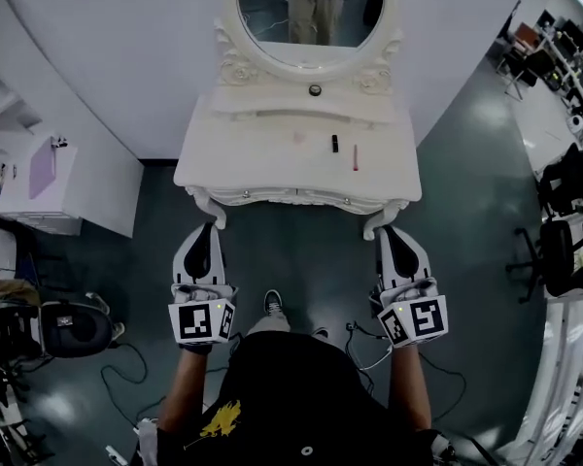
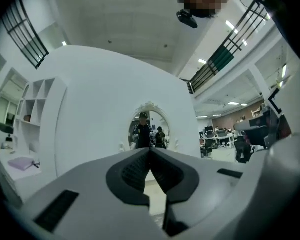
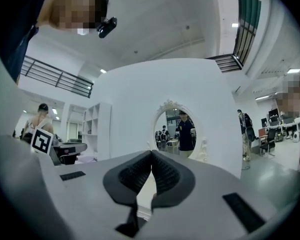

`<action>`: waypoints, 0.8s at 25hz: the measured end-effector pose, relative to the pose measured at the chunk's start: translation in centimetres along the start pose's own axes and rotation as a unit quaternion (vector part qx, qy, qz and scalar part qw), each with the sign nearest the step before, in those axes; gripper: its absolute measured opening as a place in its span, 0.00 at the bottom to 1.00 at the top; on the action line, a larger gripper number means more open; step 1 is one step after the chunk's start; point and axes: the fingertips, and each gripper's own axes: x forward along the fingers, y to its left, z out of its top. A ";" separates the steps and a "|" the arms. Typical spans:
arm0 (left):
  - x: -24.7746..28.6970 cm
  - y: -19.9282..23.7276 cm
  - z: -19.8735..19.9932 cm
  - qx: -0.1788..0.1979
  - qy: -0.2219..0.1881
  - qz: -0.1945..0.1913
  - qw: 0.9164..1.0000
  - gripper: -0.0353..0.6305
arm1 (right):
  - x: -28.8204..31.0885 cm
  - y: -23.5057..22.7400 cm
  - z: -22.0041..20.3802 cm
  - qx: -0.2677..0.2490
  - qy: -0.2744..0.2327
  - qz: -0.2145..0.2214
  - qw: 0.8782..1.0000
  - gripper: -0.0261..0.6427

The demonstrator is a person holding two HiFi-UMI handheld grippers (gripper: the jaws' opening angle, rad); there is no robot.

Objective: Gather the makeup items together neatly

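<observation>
Both pairs of jaws are pressed together and empty, with the left gripper (image 1: 206, 227) and right gripper (image 1: 390, 229) held level before a white carved dressing table (image 1: 262, 163). On its top, right of centre, a short black makeup tube (image 1: 335, 143) and a slim red makeup stick (image 1: 356, 156) lie near each other, not touching.

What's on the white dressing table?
A short black tube and a thin red stick lie apart, right of centre on the dressing table. A faint pink spot is too small to identify. Nothing is covered.
</observation>
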 end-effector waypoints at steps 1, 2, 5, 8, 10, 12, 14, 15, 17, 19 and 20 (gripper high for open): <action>0.1 -0.3 -0.1 -0.004 0.001 -0.004 1.000 0.07 | -0.1 -0.3 -0.1 -0.004 0.002 -0.004 1.000 0.06; 0.2 -0.7 -0.2 -0.002 0.000 -0.008 1.000 0.07 | -0.4 -0.8 -0.1 -0.005 0.002 -0.011 1.000 0.06; 0.9 -2.8 0.0 0.008 -0.013 -0.036 0.999 0.13 | -2.1 -3.2 0.0 0.011 -0.006 -0.044 0.999 0.07; 1.7 -4.6 0.6 0.016 -0.023 -0.073 0.997 0.29 | -3.4 -4.8 -0.2 0.023 -0.009 -0.066 0.998 0.19; 1.9 -5.5 0.3 0.028 -0.016 -0.093 0.995 0.43 | -4.0 -5.2 -0.9 0.026 -0.006 -0.071 0.997 0.28; 1.9 -6.3 -0.9 0.035 -0.002 -0.104 0.994 0.55 | -4.7 -5.5 -1.9 0.028 0.004 -0.076 0.997 0.37; 1.9 -6.7 -1.9 0.033 0.014 -0.112 0.993 0.60 | -5.1 -5.8 -2.8 0.039 0.012 -0.082 0.996 0.42; 2.1 -6.9 -2.2 0.033 0.018 -0.115 0.993 0.62 | -5.0 -6.1 -3.0 0.048 0.014 -0.086 0.995 0.45; 2.6 -7.2 -2.1 0.038 0.011 -0.114 0.993 0.64 | -4.6 -6.6 -3.4 0.064 0.021 -0.095 0.993 0.56; 3.0 -7.2 -2.0 0.043 -0.002 -0.109 0.993 0.65 | -3.8 -6.4 -3.6 0.065 0.027 -0.098 0.993 0.70; 3.2 -6.9 -2.2 0.042 -0.002 -0.108 0.993 0.66 | -3.2 -6.2 -3.6 0.062 0.028 -0.098 0.993 0.75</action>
